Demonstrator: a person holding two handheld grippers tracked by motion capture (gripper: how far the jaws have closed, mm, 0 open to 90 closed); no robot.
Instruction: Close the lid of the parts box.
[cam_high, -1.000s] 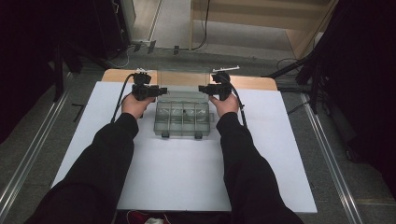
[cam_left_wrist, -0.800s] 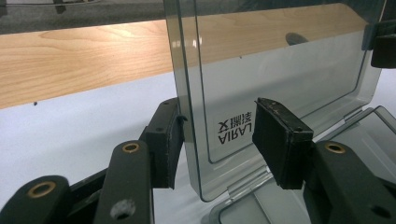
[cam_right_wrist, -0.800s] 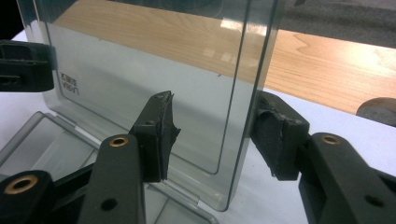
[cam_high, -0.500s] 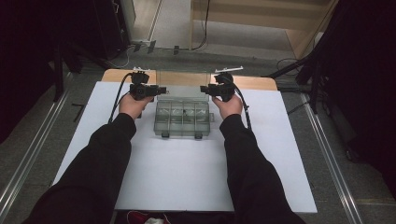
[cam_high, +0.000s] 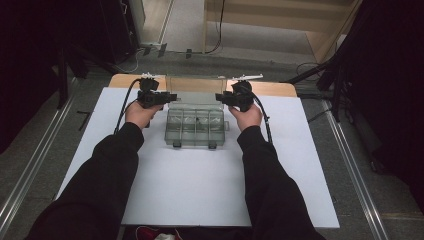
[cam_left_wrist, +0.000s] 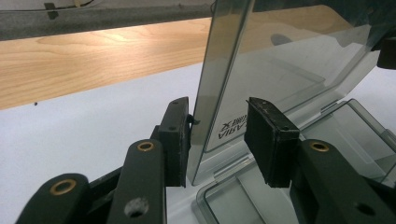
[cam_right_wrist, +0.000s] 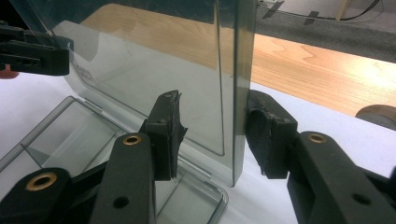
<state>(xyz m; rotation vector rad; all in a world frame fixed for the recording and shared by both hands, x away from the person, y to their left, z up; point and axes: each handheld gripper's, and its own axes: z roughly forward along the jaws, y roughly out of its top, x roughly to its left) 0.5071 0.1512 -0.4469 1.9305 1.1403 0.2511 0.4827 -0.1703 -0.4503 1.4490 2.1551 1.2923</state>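
While the clear plastic organizer box (cam_high: 195, 127) sits on the white sheet (cam_high: 200, 190) near its far edge, we see its transparent lid (cam_high: 195, 91) standing raised, almost upright, on the far side of the box. In the high view the left gripper (cam_high: 167, 96) is at the lid's left edge and the right gripper (cam_high: 222, 96) at its right edge, each held in a hand with a dark sleeve behind it.

In the left gripper view the lid's side edge (cam_left_wrist: 219, 88) stands between the two black jaws; one pad (cam_left_wrist: 180, 140) touches the outer face of the lid, while the other pad (cam_left_wrist: 268, 140) stands apart from it, with a gap to the lid's inner face. The jaws have just been closing, half open around the lid rather than pressing it from both sides.

In the right gripper view the lid's other edge (cam_right_wrist: 240, 93) is likewise between the jaws. The outer pad (cam_right_wrist: 268, 135) lies against the lid's edge, and the inner pad (cam_right_wrist: 166, 130) is apart from the pane. These jaws too have just been closing.

Behind the lid lies the bare wooden tabletop (cam_high: 270, 88), just beyond the sheet.
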